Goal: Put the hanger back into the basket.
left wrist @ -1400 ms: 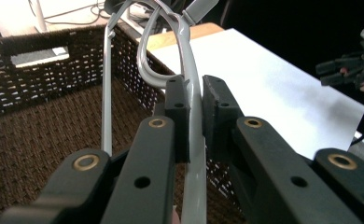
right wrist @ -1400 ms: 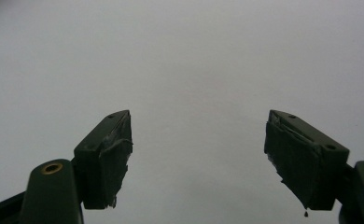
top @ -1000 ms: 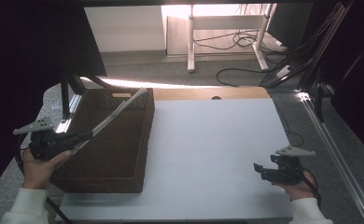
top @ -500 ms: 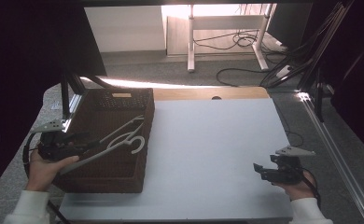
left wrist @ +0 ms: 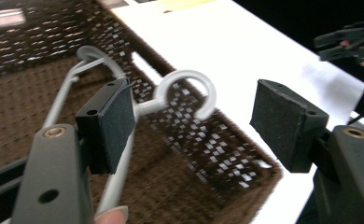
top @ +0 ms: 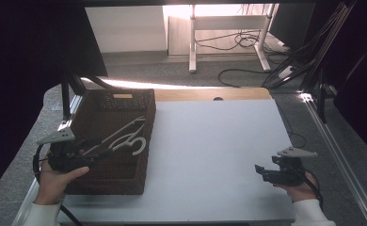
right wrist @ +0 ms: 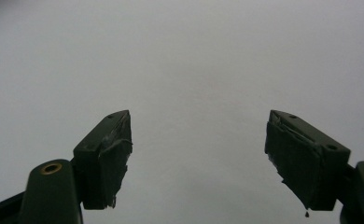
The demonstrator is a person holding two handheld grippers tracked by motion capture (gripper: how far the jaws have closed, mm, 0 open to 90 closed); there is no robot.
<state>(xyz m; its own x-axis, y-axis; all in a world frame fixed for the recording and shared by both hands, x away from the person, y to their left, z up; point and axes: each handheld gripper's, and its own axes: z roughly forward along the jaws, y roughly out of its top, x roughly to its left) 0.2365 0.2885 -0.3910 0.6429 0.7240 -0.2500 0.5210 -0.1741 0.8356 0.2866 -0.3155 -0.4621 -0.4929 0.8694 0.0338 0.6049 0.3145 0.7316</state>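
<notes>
White hanger (top: 125, 136) at left of frame, over the wicker basket (top: 111, 176) — light, stiff, slick; best gripped at the neck. Left gripper (left wrist: 194, 116) jaws apart; right gripper (top: 266, 170) jaws apart over bare worktop (top: 219, 150).

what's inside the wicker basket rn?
A white hanger lies across the brown basket, its hook between the open jaws of the left gripper. The floor beneath the hanger and gripper is covered.
</notes>
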